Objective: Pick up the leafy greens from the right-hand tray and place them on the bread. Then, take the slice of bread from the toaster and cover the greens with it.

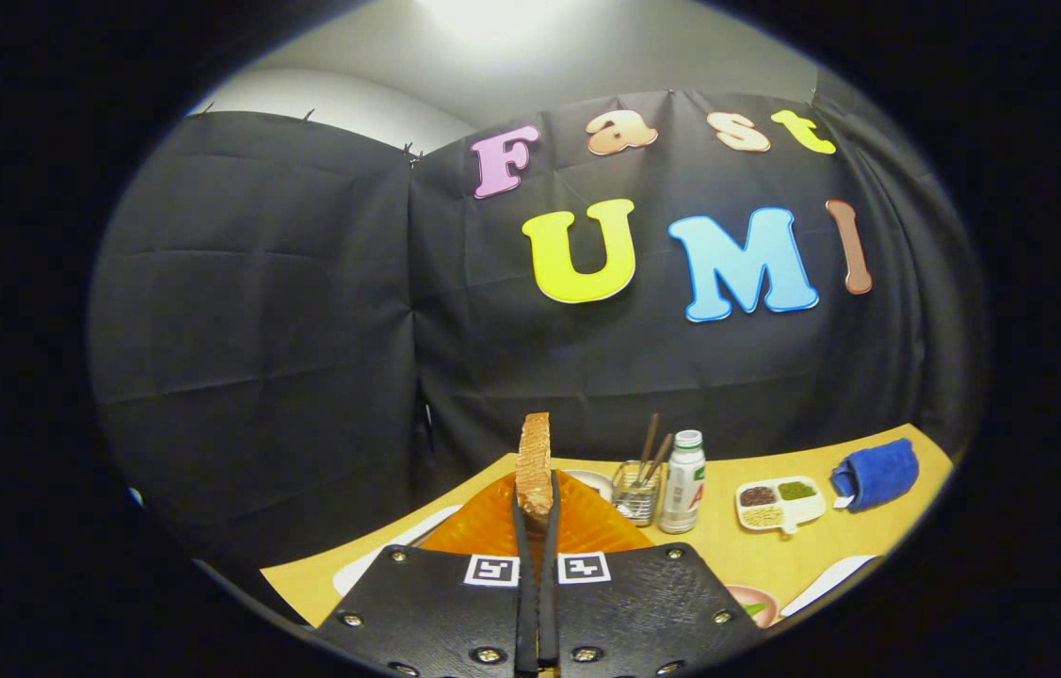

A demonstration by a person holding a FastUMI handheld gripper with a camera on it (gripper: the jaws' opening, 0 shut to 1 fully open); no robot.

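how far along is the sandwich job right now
The toaster pickup looks done: the claw is shut on the toasted brown bread slice, held upright on edge above the orange ridged plate. That slice is in hand, so this is the second half of the job. Left: laying it flat over the greens. I cannot see the greens or the bottom bread from here, so I cannot confirm that step.

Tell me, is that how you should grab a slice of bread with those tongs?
It looks sensible. The bread slice stands on edge, so the tongs pinch its two flat faces near the lower end, one finger per side. It is thin, so the fingers nearly close around it. Gripping by the crust edges would be wider and wobblier.
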